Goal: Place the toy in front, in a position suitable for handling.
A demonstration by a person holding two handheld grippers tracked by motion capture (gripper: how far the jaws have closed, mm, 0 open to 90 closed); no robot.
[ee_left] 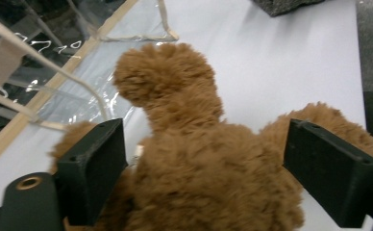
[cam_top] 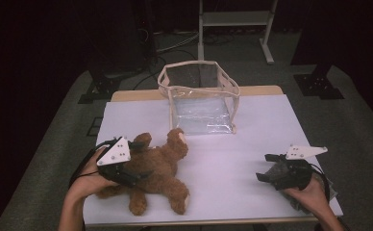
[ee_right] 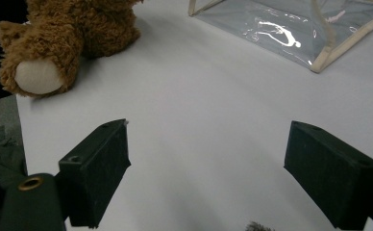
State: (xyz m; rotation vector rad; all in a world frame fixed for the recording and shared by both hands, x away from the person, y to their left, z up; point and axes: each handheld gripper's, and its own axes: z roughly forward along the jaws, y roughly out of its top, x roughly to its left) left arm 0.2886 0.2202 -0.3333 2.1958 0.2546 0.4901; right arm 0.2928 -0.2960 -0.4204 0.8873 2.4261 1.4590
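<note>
Our left hand-held gripper (ee_left: 208, 163) is spread around the teddy bear (cam_top: 158, 168), not yet pinching; the clear bag (cam_top: 201, 96) waits empty, and the right hand-held gripper (ee_right: 223, 168) is spread, idle.

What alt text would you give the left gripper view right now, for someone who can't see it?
A brown plush teddy bear sits between the left tongs, whose two black jaws stand wide on either side of its body, not visibly pressing it. Behind it on the white table is a clear plastic bag with beige trim.
</note>
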